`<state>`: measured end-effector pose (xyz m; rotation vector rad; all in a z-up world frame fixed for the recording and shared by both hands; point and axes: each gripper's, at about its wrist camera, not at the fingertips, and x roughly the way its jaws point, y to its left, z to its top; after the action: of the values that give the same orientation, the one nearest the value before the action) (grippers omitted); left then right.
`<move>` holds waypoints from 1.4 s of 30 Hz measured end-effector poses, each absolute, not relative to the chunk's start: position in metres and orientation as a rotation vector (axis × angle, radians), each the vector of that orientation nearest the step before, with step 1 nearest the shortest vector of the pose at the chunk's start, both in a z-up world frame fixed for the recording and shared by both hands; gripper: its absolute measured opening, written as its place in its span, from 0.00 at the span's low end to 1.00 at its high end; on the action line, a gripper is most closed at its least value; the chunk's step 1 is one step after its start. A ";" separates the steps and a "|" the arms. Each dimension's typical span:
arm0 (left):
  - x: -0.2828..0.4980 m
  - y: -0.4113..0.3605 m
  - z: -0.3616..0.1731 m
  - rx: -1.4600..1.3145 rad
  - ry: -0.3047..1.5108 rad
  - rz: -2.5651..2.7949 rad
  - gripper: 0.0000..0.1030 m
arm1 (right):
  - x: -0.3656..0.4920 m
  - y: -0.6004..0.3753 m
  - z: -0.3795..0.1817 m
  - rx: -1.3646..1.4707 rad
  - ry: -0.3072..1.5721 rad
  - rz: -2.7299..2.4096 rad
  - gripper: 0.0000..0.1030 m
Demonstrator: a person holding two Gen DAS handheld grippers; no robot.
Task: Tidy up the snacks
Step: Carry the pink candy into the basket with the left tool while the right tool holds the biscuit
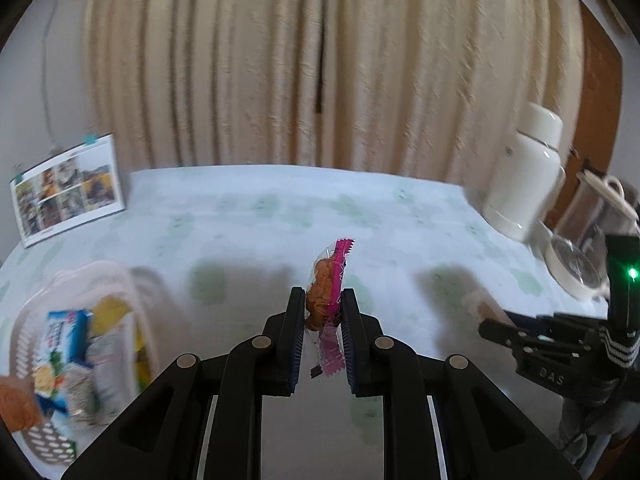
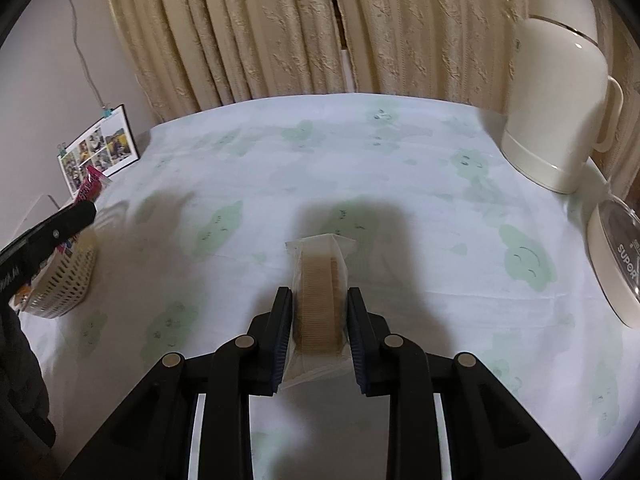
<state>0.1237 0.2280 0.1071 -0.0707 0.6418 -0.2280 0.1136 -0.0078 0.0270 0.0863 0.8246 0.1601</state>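
Pink-edged snack packet [image 1: 326, 292] pinched in left claw [image 1: 323, 304]; right claw [image 2: 319, 304] clamps wafer packet [image 2: 320, 300].

**Room and backdrop**

Table covered by pale cloth [image 2: 360, 152] with faded green smiley clouds. Behind it, cream textured curtains [image 1: 320, 64], closed but for a narrow central gap. Grey-white wall [image 2: 48, 60] at left; brown wooden door [image 1: 600, 92] at right. Light soft, diffuse.

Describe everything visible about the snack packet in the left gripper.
The small clear plastic snack packet with pink crimped ends holds orange-brown fried pieces. It stands on edge, pinched between both pads of the left gripper, one pink end pointing away from the camera, the other hanging toward it. It is raised above the pale green-patterned tablecloth, touching only the pads.
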 end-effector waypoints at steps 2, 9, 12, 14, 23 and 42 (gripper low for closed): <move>0.121 0.241 0.110 -0.085 0.624 -0.187 0.18 | 0.113 -0.005 0.028 0.088 0.822 0.171 0.24; 0.108 0.282 0.115 -0.110 0.569 -0.041 0.18 | 0.108 0.003 0.030 0.091 0.815 0.205 0.24; 0.102 0.297 0.116 -0.123 0.555 0.006 0.18 | 0.107 0.004 0.029 0.091 0.814 0.213 0.24; 0.096 0.307 0.117 -0.123 0.542 0.039 0.18 | 0.108 0.004 0.029 0.091 0.817 0.214 0.24; 0.083 0.342 0.115 -0.108 0.530 0.169 0.18 | 0.106 0.009 0.027 0.082 0.823 0.227 0.24; 0.060 0.388 0.123 -0.158 0.484 0.297 0.42 | 0.101 0.012 0.025 0.086 0.824 0.240 0.24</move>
<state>0.0600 0.3883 0.1230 -0.1582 0.4843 0.2965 0.1014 0.0115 0.0246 0.0863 0.8242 0.2401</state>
